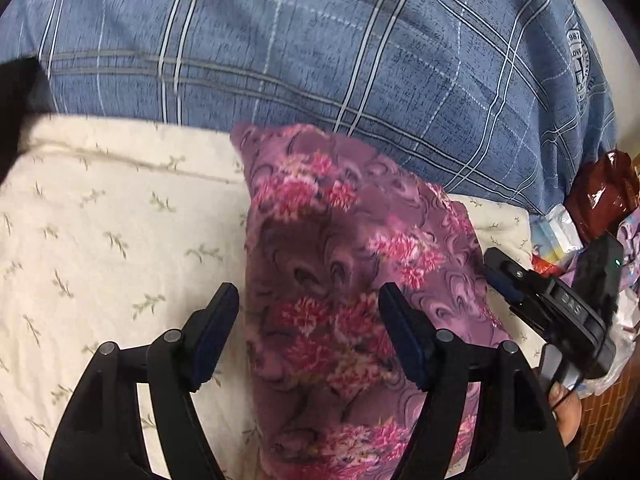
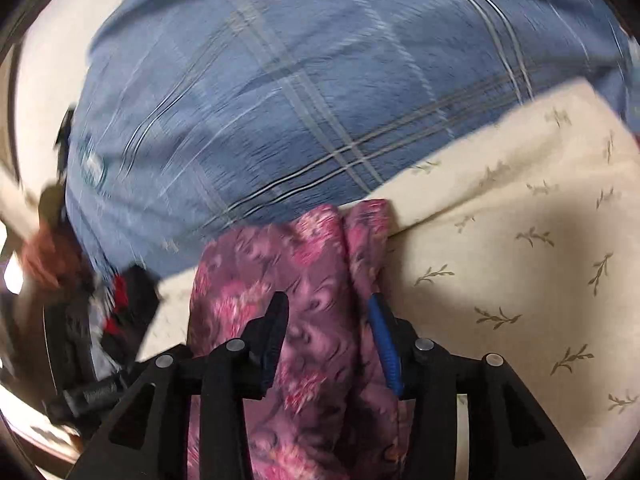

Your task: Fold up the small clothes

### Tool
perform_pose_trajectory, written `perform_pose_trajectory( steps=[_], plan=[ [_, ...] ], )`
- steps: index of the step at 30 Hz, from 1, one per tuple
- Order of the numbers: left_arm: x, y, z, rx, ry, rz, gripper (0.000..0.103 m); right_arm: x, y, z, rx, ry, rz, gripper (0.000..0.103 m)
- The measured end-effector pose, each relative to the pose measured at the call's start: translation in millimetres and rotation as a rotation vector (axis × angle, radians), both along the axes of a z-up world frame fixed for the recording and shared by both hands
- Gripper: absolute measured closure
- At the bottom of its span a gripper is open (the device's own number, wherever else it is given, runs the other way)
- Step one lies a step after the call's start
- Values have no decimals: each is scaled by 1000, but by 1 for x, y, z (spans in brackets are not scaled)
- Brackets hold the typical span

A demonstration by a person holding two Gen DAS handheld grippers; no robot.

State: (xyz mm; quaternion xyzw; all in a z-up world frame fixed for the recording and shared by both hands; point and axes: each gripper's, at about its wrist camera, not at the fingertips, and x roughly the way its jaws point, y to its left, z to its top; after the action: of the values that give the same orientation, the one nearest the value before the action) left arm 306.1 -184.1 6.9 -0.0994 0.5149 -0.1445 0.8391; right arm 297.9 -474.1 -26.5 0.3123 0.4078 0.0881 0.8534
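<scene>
A purple garment with pink flowers [image 1: 340,264] lies folded into a long narrow strip on a cream sheet printed with leaf sprigs [image 1: 100,220]. My left gripper [image 1: 310,320] hangs open just above it, its fingers straddling the strip's left part without pressing. My right gripper [image 2: 330,332] is open too; a raised fold of the garment [image 2: 316,280] sits between its fingers, and the blurred picture shows no clear squeeze. In the left wrist view the right gripper [image 1: 496,268] is at the strip's right edge.
A blue plaid quilt [image 1: 300,48] bulges along the far side, right behind the garment. At the right lie a dark red bag [image 1: 600,196] and several plastic packets [image 1: 560,228]. A hand [image 1: 564,408] holds the right gripper. Blurred dark clutter [image 2: 108,320] lies left of the bed.
</scene>
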Motion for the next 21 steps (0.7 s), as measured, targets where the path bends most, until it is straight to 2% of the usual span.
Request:
perform_pose_trajectory(
  steps=[1,4,5,7,8,9,13,15,17,19,21],
  plan=[
    [5,-3,-1,13,-1,-4,30,4,-1,-4,8,19,-8,52],
    [14,-12,-5,46,3,-7,30,15,8,-13,43,52,19,52],
    [18,-18,-8,55,6,-6,30,19,14,-11,11,52,26,52],
    [25,-23,-15,78,18,-1,30,25,28,-9,-121,46,53,54],
    [33,-24,-21,103,35,6,30,30,36,-11,-236,70,56,58],
    [40,-27,-27,116,58,12,29,32,39,-12,-296,87,55,59],
    [52,-7,-37,-18,175,50,30,33,36,-9,-331,105,40,59],
    [45,13,-31,-68,170,49,30,24,27,-3,-302,93,32,57],
    [33,31,-30,-117,166,34,30,4,5,-3,-160,76,20,53],
    [25,43,-37,-211,203,24,30,-14,-12,-12,19,68,64,53],
    [16,44,-46,-323,251,9,29,-26,-14,-22,100,66,111,47]
  ],
)
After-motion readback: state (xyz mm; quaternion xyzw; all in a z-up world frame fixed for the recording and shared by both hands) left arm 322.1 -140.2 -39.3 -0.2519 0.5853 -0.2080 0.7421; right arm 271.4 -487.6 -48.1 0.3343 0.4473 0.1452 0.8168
